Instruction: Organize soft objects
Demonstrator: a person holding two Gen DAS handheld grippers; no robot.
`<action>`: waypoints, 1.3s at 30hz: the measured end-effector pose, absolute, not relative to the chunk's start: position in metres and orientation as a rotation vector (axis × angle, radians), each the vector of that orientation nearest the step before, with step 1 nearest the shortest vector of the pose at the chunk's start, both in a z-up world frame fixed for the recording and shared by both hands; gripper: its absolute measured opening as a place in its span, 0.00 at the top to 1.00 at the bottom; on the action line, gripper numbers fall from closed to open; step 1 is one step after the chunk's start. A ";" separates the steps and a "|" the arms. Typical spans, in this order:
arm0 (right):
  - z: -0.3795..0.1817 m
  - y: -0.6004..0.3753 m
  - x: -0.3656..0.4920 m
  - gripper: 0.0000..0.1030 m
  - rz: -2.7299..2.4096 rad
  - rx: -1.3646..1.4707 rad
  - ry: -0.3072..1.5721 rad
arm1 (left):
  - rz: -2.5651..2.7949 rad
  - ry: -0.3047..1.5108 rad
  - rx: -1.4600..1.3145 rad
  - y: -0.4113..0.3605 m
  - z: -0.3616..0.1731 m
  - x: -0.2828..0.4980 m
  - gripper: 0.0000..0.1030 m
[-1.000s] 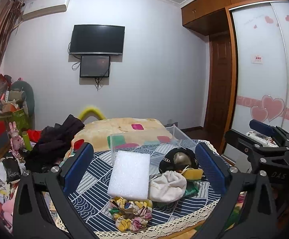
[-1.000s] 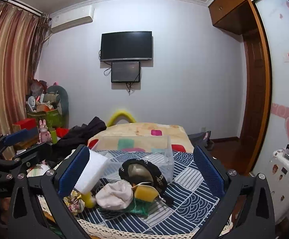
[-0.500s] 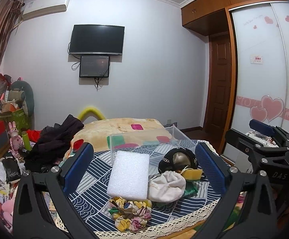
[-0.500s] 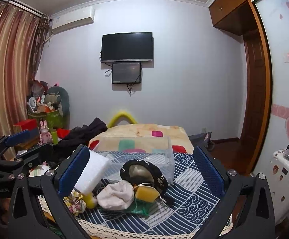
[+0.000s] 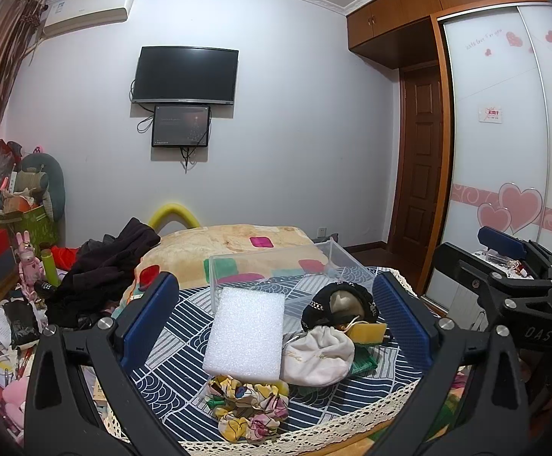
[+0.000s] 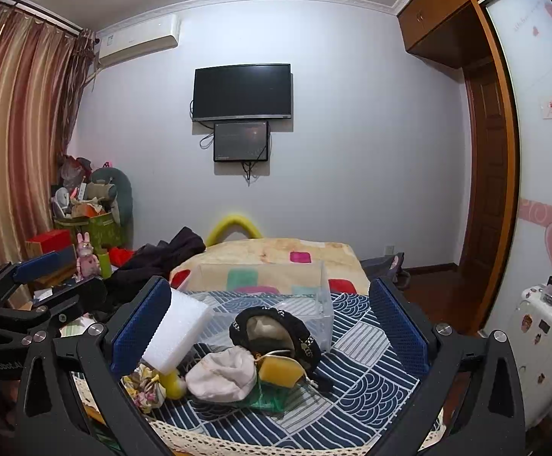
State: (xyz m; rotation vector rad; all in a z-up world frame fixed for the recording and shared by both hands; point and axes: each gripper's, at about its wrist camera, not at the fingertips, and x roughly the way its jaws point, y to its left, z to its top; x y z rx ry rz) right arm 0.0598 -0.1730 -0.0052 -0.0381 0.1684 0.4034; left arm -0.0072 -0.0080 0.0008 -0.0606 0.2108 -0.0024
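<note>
A pile of soft things lies on the blue patterned cloth (image 5: 177, 326): a white foam block (image 5: 246, 334), a floral scrunchie (image 5: 249, 406), a white drawstring pouch (image 5: 316, 357), a yellow sponge (image 5: 369, 330), a black hat (image 5: 337, 304) and a green cloth (image 5: 363, 361). A clear plastic box (image 5: 276, 269) stands behind them. My left gripper (image 5: 274, 319) is open and empty, held back from the pile. My right gripper (image 6: 268, 323) is open and empty; the foam block (image 6: 177, 332), pouch (image 6: 222, 378), sponge (image 6: 279, 372) and hat (image 6: 276, 328) lie ahead of it.
A bed with a beige blanket (image 5: 230, 243) and dark clothes (image 5: 105, 266) lies behind the table. Clutter and boxes (image 5: 6, 235) fill the left. A white suitcase (image 6: 542, 330) stands on the right. The table's lace edge (image 5: 314, 429) is close below the grippers.
Both views have shifted very slightly; the grippers stay open and the objects have not moved.
</note>
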 end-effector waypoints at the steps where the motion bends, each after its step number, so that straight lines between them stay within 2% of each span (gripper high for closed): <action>1: -0.005 -0.173 0.060 0.00 0.404 -0.039 0.169 | -0.002 0.210 -0.061 -0.008 0.001 -0.007 0.00; 24: -0.007 -0.172 0.061 0.00 0.418 -0.029 0.170 | -0.006 0.223 -0.062 -0.009 -0.002 -0.004 0.00; 31: -0.018 -0.174 0.081 0.00 0.459 -0.003 0.229 | -0.013 0.264 -0.070 -0.005 -0.010 0.013 0.00; 33: -0.024 -0.173 0.093 0.02 0.447 -0.004 0.264 | -0.016 0.283 -0.079 -0.002 -0.014 0.020 0.03; 35: -0.031 -0.174 0.104 0.07 0.451 0.001 0.301 | -0.014 0.309 -0.094 0.003 -0.019 0.028 0.16; 39: -0.042 -0.175 0.126 0.10 0.482 0.026 0.380 | 0.006 0.394 -0.133 0.017 -0.034 0.051 0.18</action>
